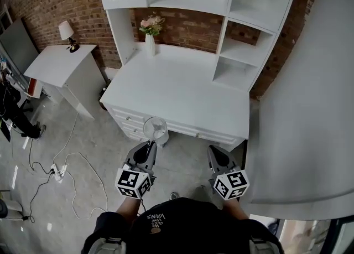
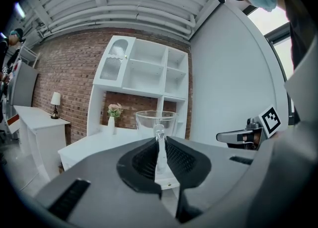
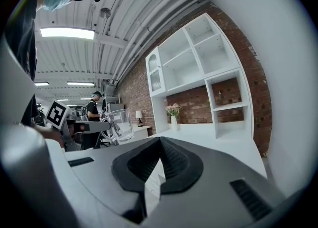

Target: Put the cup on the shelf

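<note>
Left claw (image 2: 159, 141): narrow, jaws closed on the handle of the cup (image 2: 155, 119). The cup is clear glass and upright. It is carried off the surface, its bowl just past the claw tips on the far side.

In the head view the cup shows against the near edge of the white table (image 1: 182, 89), above the drawer fronts. I cannot tell how high it hangs over the table top.

Right claw (image 3: 159, 141): jaws together, nothing between them. It is held level to the right of the left claw, apart from it and from the cup.

The shelf (image 1: 243, 53) stands on the far side of the table, a white unit with open compartments stacked at its right and a glass-door cupboard at its upper left. The compartments I can see into hold nothing.

A white vase with pink flowers (image 1: 151, 34) stands at the far left of the table, below the shelf.

A smaller white side table (image 1: 52, 65) with a lamp (image 1: 67, 32) is well apart on the left. Cables (image 1: 61, 170) lie on the floor near it.
</note>
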Motion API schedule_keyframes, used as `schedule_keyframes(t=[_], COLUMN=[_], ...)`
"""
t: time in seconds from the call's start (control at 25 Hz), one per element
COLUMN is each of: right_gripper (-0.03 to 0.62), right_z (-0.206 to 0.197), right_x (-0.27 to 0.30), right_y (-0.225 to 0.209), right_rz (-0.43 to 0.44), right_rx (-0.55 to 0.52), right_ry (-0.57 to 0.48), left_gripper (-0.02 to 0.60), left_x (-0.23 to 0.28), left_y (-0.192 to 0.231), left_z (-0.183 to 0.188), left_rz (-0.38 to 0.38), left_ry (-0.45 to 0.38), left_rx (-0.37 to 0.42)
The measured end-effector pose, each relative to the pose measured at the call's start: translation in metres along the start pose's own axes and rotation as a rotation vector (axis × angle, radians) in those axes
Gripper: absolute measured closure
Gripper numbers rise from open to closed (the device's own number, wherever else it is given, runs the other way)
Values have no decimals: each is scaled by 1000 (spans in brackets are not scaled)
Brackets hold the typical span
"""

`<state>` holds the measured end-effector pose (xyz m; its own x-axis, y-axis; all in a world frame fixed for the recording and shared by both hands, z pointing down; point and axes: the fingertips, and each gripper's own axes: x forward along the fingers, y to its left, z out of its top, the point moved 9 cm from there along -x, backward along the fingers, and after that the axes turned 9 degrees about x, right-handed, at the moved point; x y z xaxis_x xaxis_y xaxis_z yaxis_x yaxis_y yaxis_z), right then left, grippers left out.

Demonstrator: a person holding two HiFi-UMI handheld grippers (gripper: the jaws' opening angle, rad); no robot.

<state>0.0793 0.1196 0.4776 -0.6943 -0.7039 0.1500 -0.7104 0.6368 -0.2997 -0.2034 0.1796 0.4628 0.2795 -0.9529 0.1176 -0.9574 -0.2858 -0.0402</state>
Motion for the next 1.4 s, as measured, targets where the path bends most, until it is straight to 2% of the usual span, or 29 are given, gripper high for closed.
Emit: schedule_keyframes(t=[0.24, 0.92, 1.2, 1.4], right_gripper=[600, 600, 600, 600], right_z=[12, 72, 79, 79], right_x=[26, 110, 130, 143], right_y=[-33, -165, -192, -196], right_rz=[12, 125, 182, 192], right_rx=[8, -7, -12, -1], right_ry=[-2, 14, 39, 46], left_gripper=[551, 551, 551, 551], left_x=[46, 203, 245, 270], left_y=[7, 12, 22, 41], left_z=[8, 50, 76, 93], left_rz=[0, 85, 58, 19], left_ry=[4, -52, -83, -73], left_rx=[16, 47, 81, 117])
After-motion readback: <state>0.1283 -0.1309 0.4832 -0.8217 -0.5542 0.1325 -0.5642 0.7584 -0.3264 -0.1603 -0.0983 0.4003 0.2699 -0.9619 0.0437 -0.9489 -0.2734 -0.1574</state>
